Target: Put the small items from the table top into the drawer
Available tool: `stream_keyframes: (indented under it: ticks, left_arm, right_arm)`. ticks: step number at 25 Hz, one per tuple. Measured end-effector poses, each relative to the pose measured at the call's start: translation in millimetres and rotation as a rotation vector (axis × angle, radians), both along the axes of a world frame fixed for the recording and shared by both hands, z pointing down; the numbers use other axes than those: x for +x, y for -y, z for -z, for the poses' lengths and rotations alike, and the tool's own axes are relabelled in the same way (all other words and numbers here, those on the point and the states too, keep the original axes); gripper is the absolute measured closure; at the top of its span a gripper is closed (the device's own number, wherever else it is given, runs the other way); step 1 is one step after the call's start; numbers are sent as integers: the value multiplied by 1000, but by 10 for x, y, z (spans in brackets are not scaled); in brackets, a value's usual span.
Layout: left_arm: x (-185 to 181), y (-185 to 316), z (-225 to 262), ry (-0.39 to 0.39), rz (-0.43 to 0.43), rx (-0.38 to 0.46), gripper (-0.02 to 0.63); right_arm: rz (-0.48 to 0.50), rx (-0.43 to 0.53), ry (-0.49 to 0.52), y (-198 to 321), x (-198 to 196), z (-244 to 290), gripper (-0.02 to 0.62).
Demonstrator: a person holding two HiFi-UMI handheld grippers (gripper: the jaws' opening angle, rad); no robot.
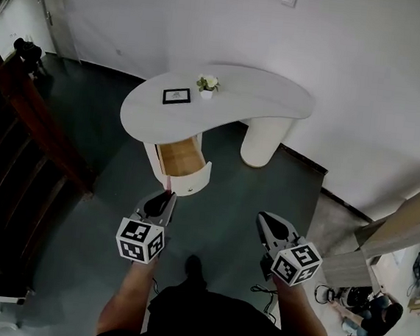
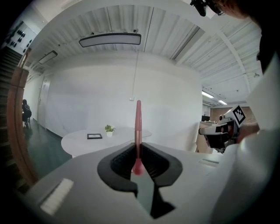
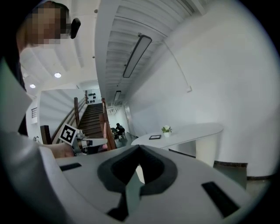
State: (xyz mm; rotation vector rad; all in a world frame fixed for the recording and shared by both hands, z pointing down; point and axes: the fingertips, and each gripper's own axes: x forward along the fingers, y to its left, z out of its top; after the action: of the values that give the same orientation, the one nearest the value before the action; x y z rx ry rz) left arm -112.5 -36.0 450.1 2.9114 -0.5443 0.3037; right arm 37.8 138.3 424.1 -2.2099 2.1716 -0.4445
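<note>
Pointing straight out ahead from the closed jaws of the left gripper (image 1: pixel 166 196), which pinch its lower end, the thin pink stick (image 2: pixel 138 127) lines up with the open drawer (image 1: pixel 181 158) just beyond, nearer these jaws than the right gripper (image 1: pixel 264 219), shut on nothing, while the frame (image 1: pixel 177 95) and the plant (image 1: pixel 208 84) sit farther ahead.

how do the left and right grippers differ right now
The left gripper has its jaws shut on a thin pink stick; the right gripper has its jaws together, empty. In the head view the left gripper is nearer the open drawer than the right gripper. Both point toward the white table, short of it.
</note>
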Motion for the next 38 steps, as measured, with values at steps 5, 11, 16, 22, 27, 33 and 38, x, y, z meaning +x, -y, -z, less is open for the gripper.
stream_keyframes:
  ticks: [5, 11, 16, 22, 27, 33, 38]
  left_arm:
    - [229, 542, 21, -14, -8, -2, 557]
    - [424, 938, 34, -9, -35, -5, 557]
    - [452, 1122, 2, -6, -20, -17, 557]
    - [590, 1297, -52, 7, 17, -36, 557]
    - [885, 1450, -114, 25, 59, -40, 557]
    - [1493, 1692, -181, 28, 151, -50, 557]
    - [1936, 1840, -181, 46, 234, -55, 557]
  right_arm:
    - [22, -12, -11, 600, 147, 45, 583]
    - [63, -19, -7, 1147, 167, 68, 584]
    - [90, -26, 0, 1423, 229, 39, 584]
    - [118, -35, 21, 1653, 443, -21, 584]
    - [159, -32, 29, 1877, 812, -62, 583]
    - [245, -68, -100, 2109, 1487, -115, 584]
    - [315, -98, -82, 2277, 2088, -262, 584]
